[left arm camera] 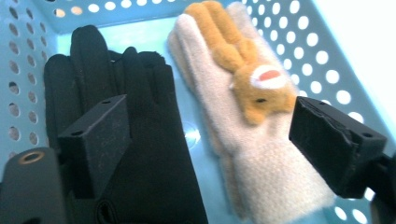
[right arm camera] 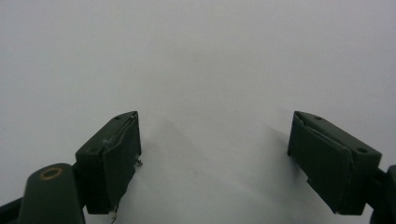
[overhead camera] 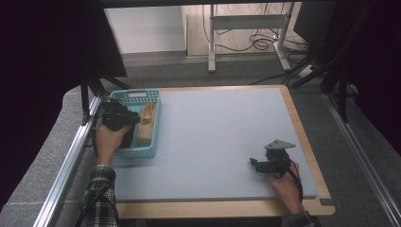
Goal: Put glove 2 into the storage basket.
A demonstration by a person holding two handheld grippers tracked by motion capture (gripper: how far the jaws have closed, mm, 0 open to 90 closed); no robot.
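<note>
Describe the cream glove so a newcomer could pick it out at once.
Find the blue basket at the mat's left edge, where the left gripper hovers with open jaws. Two gloves lie flat in it, side by side. The cream glove lies on the side nearer the mat's middle; unlike the plain black glove, it is pale and fuzzy, with an orange animal face.
</note>
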